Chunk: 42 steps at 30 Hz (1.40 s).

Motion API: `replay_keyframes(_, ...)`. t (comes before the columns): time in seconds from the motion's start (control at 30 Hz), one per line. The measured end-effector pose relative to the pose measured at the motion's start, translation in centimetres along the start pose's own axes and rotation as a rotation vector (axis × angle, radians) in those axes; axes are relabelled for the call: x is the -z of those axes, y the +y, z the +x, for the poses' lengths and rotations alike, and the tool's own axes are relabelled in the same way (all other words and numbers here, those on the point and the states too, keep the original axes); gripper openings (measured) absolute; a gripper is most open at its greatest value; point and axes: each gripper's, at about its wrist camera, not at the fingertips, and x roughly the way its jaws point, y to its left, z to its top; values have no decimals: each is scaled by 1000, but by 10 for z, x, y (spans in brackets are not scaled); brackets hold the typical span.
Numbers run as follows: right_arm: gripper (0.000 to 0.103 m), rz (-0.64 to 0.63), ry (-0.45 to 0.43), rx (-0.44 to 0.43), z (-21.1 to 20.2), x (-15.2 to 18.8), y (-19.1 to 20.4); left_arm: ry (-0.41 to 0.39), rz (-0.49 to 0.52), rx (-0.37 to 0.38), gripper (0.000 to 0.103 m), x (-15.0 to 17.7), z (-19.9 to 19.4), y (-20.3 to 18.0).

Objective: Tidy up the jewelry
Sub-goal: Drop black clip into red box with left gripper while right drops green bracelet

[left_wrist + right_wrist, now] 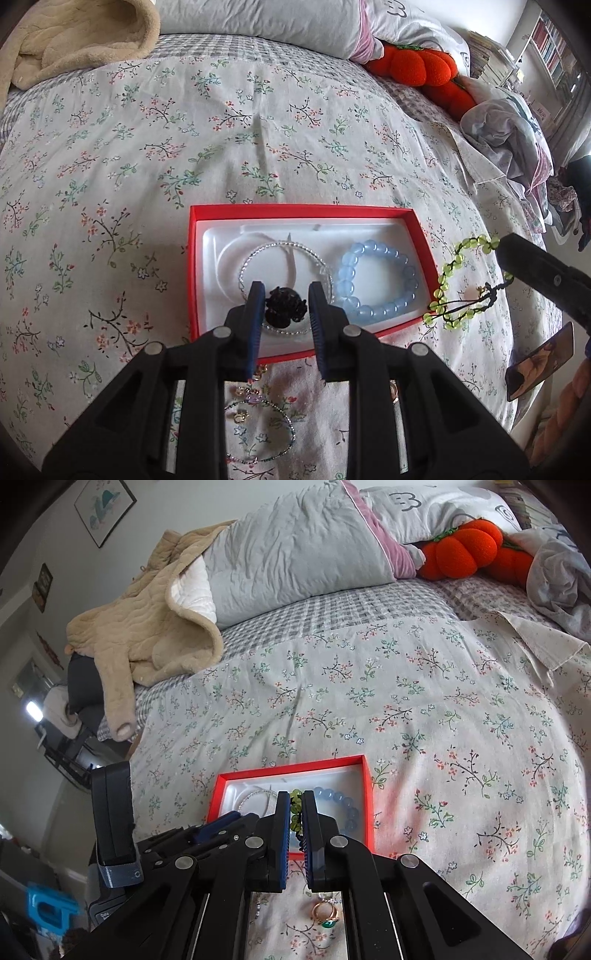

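A red box with a white liner lies on the floral bedspread. In it lie a clear bead bracelet and a light blue bead bracelet. My left gripper is over the box's near part with a dark bead cluster between its jaws, which stand apart. My right gripper is shut on a green bead bracelet, which hangs right of the box in the left wrist view. The box also shows in the right wrist view.
Loose jewelry lies on the bedspread in front of the box: a thin chain bracelet and gold rings with a green stone. Pillows, a beige blanket and orange plush pumpkins lie at the far end.
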Motion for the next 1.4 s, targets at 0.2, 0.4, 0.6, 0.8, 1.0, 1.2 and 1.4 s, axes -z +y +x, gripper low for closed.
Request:
replay_keyframes(0.2,6,-4,6,16,4,1,-2,-9,24,-5,33,0,-13,-4)
replay_keyframes(0.4,6,-16,17,18,12,1,4,-21,15,-25,43,5,-37,8)
replay_keyframes(0.6,6,-51,27,-60,22,3,23,-24,20,-62,46,13,-53,27)
replay_keyframes(0.8,6,-64,55,-8,49,5,21,14,-9,-74,47,22,-51,44)
replay_keyframes(1.0,6,-96,74,82,58,9,7,37,-2,-75,47,26,-50,43)
replay_keyframes(1.2,9,-70,89,107,55,9,-3,63,4,-78,47,27,-45,42)
replay_keyframes(1.4,14,-83,125,97,40,17,-3,92,51,-94,64,33,-43,37)
